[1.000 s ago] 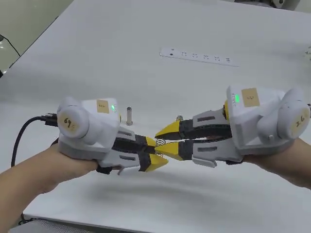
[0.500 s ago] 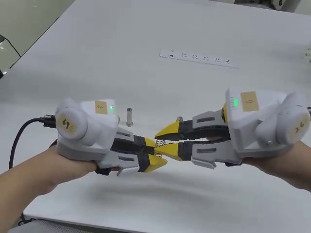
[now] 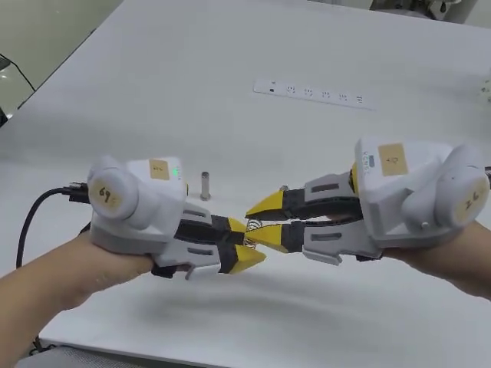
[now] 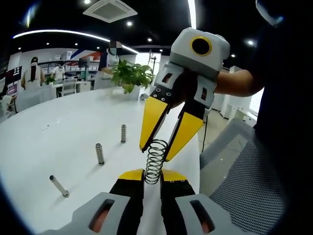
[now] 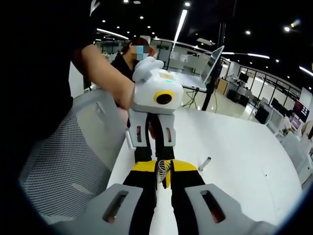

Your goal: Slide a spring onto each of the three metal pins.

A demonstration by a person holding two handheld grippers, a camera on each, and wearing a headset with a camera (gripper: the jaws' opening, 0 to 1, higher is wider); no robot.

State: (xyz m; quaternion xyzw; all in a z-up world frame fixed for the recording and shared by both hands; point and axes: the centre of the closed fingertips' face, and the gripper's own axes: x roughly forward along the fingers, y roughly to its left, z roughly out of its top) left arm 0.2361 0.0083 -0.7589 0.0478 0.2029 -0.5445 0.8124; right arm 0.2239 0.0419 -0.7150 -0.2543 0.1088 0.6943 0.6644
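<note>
Risk: with the small coiled steel spring (image 4: 155,161) pinched at one end in our left gripper (image 4: 152,175), mid-air over the white bench (image 3: 230,115), and the right gripper (image 5: 164,169) spread around its other end, we judge a mistimed release could fling it away.

Left hand-held gripper (image 3: 247,241) and right hand-held gripper (image 3: 255,224): pale grey bodies, black jaws ending in yellow; a black cable (image 3: 38,211) at left.

Silver-grey spring (image 4: 155,161), table (image 3: 230,61) — plain white
</note>
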